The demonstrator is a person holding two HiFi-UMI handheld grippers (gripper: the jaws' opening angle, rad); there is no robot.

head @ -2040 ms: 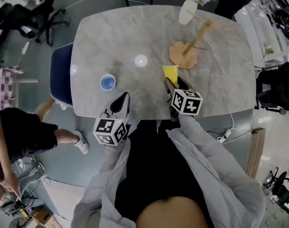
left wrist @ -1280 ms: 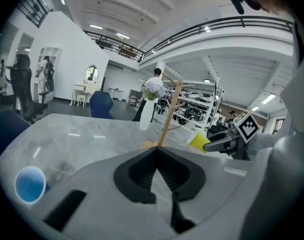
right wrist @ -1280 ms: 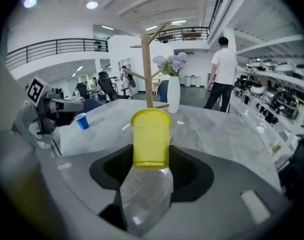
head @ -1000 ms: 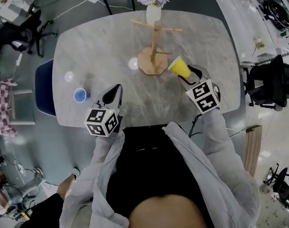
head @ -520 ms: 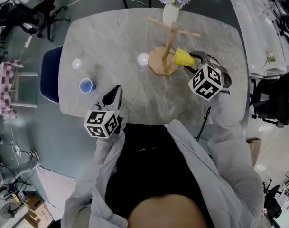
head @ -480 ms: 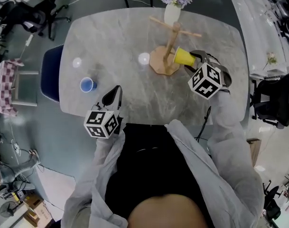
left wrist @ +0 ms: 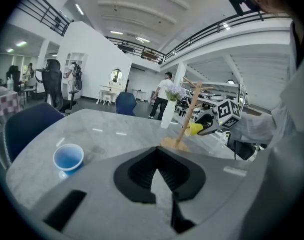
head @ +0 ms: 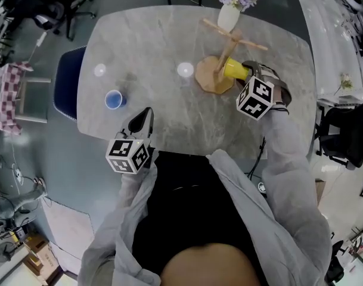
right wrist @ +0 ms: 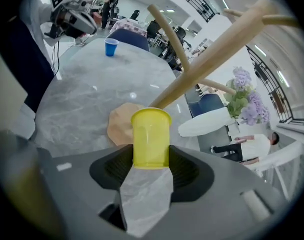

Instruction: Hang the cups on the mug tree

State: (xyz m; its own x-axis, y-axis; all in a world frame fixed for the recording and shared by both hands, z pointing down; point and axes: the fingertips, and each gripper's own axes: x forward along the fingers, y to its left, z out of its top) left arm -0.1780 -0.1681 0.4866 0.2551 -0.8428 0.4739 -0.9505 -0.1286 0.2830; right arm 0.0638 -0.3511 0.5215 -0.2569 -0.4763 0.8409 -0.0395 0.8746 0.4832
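- Plainly, the right gripper [right wrist: 151, 159] has its jaws clenched on the yellow cup [right wrist: 151, 134]. They grip its bottom end, and the open mouth points straight ahead of them.
- Just ahead of that mouth rises the slanting pole of the mug tree [right wrist: 206, 64], with its round wooden base [right wrist: 119, 126] below. Whether the rim touches the pole I cannot tell.
- Every peg in view is bare, so no cup hangs yet.
- By my reading, the step in hand is lining this cup's mouth up with a peg and sliding it on.
- Meanwhile the left gripper [left wrist: 156, 151] has its jaws pressed together with nothing between them, low over the near edge of the table [left wrist: 117, 131].
- Ahead of those jaws and to their left, well apart, the blue cup [left wrist: 68, 158] stands upright on the tabletop, untouched. It looks like the second cup left to hang.
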